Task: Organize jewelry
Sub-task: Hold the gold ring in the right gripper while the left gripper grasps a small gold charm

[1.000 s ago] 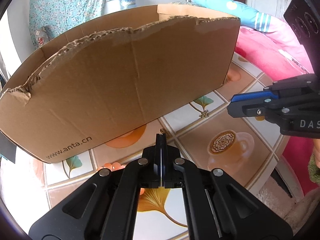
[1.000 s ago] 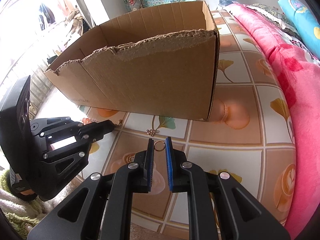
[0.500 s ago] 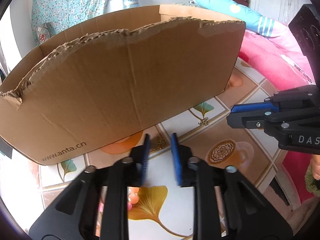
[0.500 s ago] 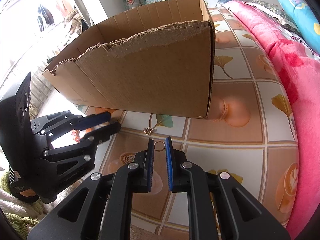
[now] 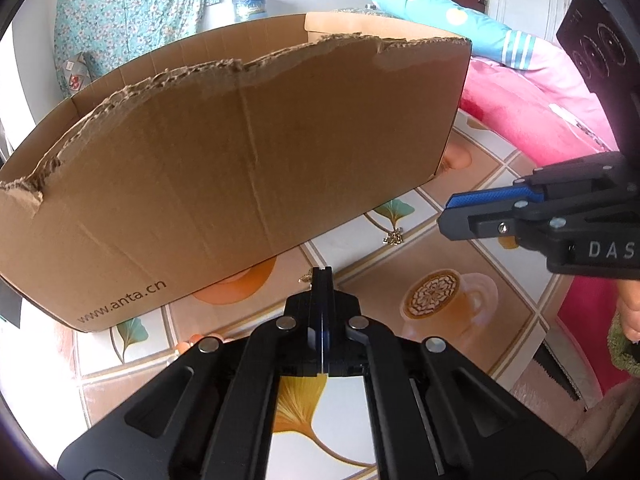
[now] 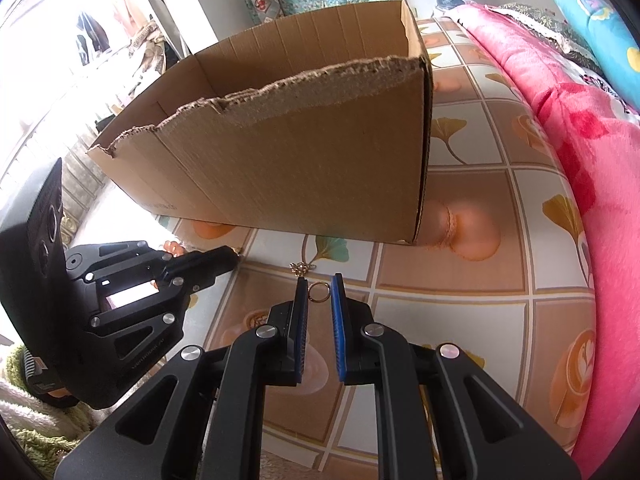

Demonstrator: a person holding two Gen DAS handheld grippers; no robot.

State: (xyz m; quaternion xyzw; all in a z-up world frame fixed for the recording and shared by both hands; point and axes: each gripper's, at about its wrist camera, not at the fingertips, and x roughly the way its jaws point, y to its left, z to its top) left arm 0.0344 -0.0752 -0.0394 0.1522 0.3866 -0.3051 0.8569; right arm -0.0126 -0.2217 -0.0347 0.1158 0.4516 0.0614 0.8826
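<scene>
A brown cardboard box (image 5: pixel 224 168) with a torn rim stands on the patterned tablecloth; it also shows in the right wrist view (image 6: pixel 304 160). My left gripper (image 5: pixel 322 276) is shut, with a small gold piece (image 5: pixel 306 278) at its fingertips; whether it is held I cannot tell. A gold chain cluster (image 5: pixel 393 237) lies on the cloth before the box, also seen in the right wrist view (image 6: pixel 301 268). My right gripper (image 6: pixel 319 292) holds a small gold ring (image 6: pixel 319 292) between its narrowly parted pads. The left gripper (image 6: pixel 230 258) shows at left.
A pink blanket (image 6: pixel 580 128) lies along the right of the table. A blue bolster (image 5: pixel 452 28) and a floral cloth (image 5: pixel 132 12) are behind the box. The right gripper (image 5: pixel 452 220) reaches in from the right in the left wrist view.
My left gripper opened half a second ago and has shut again at the small gold piece. The right gripper has stayed still with the ring.
</scene>
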